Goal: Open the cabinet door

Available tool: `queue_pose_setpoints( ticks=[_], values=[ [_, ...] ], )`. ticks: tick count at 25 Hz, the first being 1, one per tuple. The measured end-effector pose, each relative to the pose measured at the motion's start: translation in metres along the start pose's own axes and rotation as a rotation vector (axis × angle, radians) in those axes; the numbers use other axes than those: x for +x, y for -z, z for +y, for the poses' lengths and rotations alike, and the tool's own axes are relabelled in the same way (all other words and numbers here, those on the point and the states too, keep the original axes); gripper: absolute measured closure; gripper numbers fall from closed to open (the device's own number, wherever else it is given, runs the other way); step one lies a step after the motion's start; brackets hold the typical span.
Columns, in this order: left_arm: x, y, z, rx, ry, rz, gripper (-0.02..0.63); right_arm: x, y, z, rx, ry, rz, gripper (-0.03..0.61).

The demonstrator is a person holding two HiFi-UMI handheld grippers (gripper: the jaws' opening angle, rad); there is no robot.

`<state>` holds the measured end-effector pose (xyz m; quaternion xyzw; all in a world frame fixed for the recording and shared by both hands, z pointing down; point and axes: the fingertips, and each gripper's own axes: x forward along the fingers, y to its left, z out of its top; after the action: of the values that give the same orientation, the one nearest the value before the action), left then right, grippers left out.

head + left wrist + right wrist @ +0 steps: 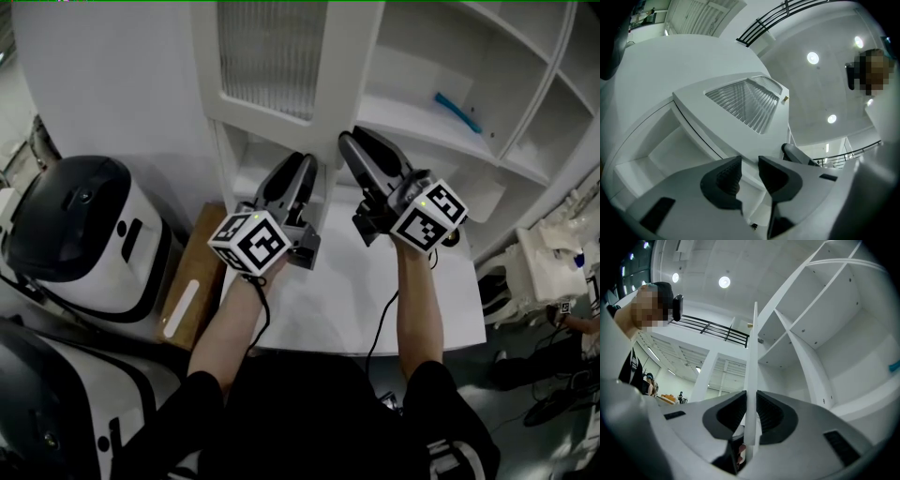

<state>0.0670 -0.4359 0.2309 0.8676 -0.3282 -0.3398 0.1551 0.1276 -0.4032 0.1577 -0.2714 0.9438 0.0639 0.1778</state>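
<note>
Right claw is closed on the free edge of the cabinet door, low down near its bottom corner. In the right gripper view the thin white edge runs straight up between the pads, which look pressed against both of its faces. Left claw is just beside it, jaws apart and nothing between them; the left gripper view shows only the underside of the door and its ribbed glass panel above the gap.

That door stands partly swung out from the white cabinet, with the open shelves showing to its right and a small blue item lying on one.

I would judge the door stiff and fairly light, a painted frame that could be slick under the pads. The glass is the fragile part, so the frame edge is the place to hold, as now. A grip this far from the hinge should give easy leverage.

For room, the door needs to sweep out over the bench toward the person. The left claw lies close under that path, and a black-and-white appliance stands well off to the left.
</note>
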Motion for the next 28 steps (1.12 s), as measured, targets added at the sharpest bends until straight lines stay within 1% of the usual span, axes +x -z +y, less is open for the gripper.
queue_pose_setpoints(
  ticks=[11,15,18,21,28],
  values=[
    [-0.027,-0.014,-0.012,0.050,0.001,0.014,0.505,0.002,0.000,0.037,-0.017,-0.006,0.006,0.505],
    [-0.038,-0.018,-0.016,0.036,0.011,0.017,0.505,0.003,0.001,0.052,-0.010,0.006,-0.003,0.505],
    [-0.068,-0.036,-0.015,0.018,0.023,0.006,0.518,0.016,0.009,0.086,-0.026,0.007,0.001,0.503],
    [-0.096,-0.051,-0.014,0.022,0.044,0.013,0.525,0.028,0.016,0.118,-0.033,0.015,-0.008,0.503],
    [-0.094,-0.053,-0.018,0.010,0.052,0.039,0.540,0.029,0.014,0.121,-0.013,0.030,-0.014,0.499]
  ],
)
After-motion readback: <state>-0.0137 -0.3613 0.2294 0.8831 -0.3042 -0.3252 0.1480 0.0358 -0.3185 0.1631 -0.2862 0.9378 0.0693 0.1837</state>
